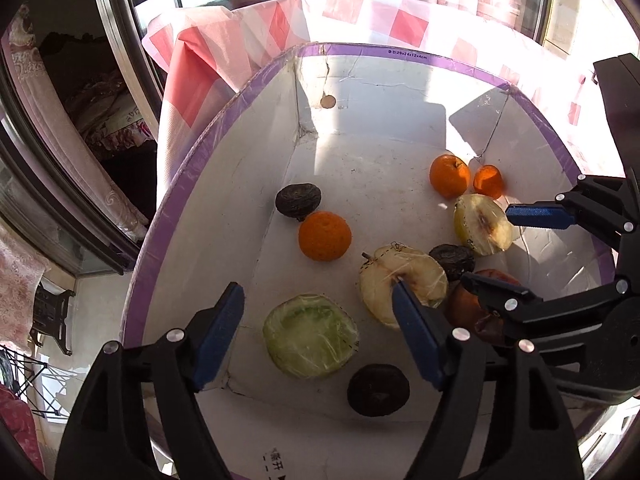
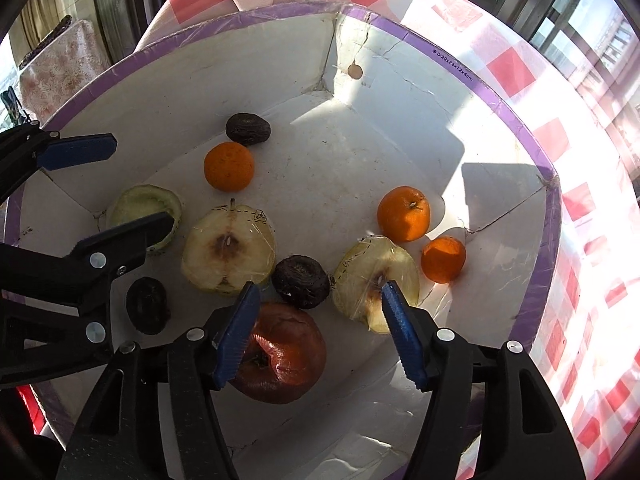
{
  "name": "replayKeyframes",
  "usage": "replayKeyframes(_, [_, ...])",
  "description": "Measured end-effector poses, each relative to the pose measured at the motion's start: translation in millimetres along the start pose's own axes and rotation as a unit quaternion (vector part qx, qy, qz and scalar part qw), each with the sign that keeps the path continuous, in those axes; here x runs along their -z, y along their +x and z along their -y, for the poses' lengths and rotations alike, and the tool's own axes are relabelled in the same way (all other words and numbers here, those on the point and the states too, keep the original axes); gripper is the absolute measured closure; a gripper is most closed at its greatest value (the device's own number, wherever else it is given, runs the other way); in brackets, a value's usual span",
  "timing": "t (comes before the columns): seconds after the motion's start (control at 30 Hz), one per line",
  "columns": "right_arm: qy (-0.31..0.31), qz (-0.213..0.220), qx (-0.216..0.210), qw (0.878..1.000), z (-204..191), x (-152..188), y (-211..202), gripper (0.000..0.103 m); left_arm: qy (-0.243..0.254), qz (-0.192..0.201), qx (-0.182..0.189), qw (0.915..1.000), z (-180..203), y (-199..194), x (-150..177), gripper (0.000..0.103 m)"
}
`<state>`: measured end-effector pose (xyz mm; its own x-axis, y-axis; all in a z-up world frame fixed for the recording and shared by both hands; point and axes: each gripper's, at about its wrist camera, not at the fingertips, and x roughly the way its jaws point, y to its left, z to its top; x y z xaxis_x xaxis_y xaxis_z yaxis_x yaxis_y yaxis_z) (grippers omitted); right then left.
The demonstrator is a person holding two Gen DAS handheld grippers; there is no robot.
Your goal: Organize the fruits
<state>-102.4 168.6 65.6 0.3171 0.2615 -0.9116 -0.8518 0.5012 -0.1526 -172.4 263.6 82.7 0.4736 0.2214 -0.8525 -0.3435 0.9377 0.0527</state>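
Note:
A white box with a purple rim (image 1: 224, 120) (image 2: 532, 148) holds several fruits. In the left wrist view my left gripper (image 1: 318, 300) is open over a green halved fruit (image 1: 310, 336), beside a wrapped apple half (image 1: 404, 284), an orange (image 1: 325, 236) and dark shrivelled fruits (image 1: 298, 200) (image 1: 378, 390). In the right wrist view my right gripper (image 2: 316, 300) is open above a wrinkled red apple (image 2: 284, 356), with a dark fruit (image 2: 301, 281) and a second apple half (image 2: 376, 280) just ahead. It also shows in the left wrist view (image 1: 502, 246), open. Neither gripper holds anything.
Two more oranges (image 2: 404, 213) (image 2: 443, 260) lie near the box's right corner. The box stands on a red-and-white checked cloth (image 2: 580, 208). Window frames (image 1: 120, 60) rise behind the table.

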Motion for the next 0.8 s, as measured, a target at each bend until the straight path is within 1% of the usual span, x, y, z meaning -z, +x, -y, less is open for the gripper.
replayKeyframes(0.13, [-0.01, -0.003, 0.01, 1.0, -4.8, 1.5, -2.8, 0.038, -0.002, -0.012, 0.001, 0.9999, 0.2, -3.2, 4.5, 0.027])
replayKeyframes(0.2, [-0.008, -0.01, 0.013, 1.0, -3.8, 2.5, -4.1, 0.033, -0.001, -0.014, 0.004, 0.9999, 0.5, -5.4, 7.4, 0.027])
replayKeyframes(0.23, [-0.006, -0.012, 0.023, 1.0, -3.2, 2.8, -5.5, 0.026, 0.001, -0.01, 0.006, 0.9999, 0.6, -7.8, 8.4, 0.026])
replayKeyframes(0.27, [0.002, -0.017, 0.03, 0.999, -1.5, 3.1, -6.6, 0.023, 0.001, -0.004, 0.005, 1.0, 0.6, -10.1, 8.5, 0.021])
replayKeyframes(0.3, [0.005, -0.019, 0.024, 1.0, 0.7, 4.3, -7.6, 0.022, -0.002, 0.006, -0.002, 1.0, -1.1, -12.6, 7.4, 0.01])
replayKeyframes(0.33, [0.004, -0.019, 0.015, 1.0, 1.5, 5.2, -9.2, 0.018, -0.007, 0.019, -0.006, 0.9998, -3.6, -16.4, 6.3, 0.001])
replayKeyframes(0.37, [0.003, -0.016, 0.004, 1.0, 1.1, 6.0, -12.0, 0.017, -0.011, 0.028, -0.003, 0.9995, -6.1, -19.2, 5.5, 0.002])
replayKeyframes(0.4, [0.003, -0.016, -0.001, 1.0, -0.1, 6.5, -14.7, 0.017, -0.015, 0.028, 0.003, 0.9995, -8.2, -19.8, 4.7, 0.002])
replayKeyframes(0.5, [-0.01, -0.022, 0.004, 1.0, -6.6, 6.3, -18.7, 0.017, -0.016, 0.02, 0.003, 0.9997, -8.0, -18.2, 2.4, 0.002])
replayKeyframes(0.6, [-0.02, -0.035, 0.003, 0.999, -13.4, 7.9, -17.0, 0.017, -0.006, 0.006, -0.027, 0.9996, -3.2, -10.9, -0.4, 0.002])
replayKeyframes(0.67, [-0.026, -0.04, 0.006, 0.999, -17.0, 9.2, -15.7, 0.017, -0.003, -0.001, -0.033, 0.9995, -1.6, -6.2, -0.4, 0.002])
replayKeyframes(0.8, [-0.026, -0.04, 0.003, 0.999, -16.3, 11.8, -15.9, 0.017, -0.008, -0.011, -0.008, 0.9999, -3.8, -2.8, -2.5, 0.002])
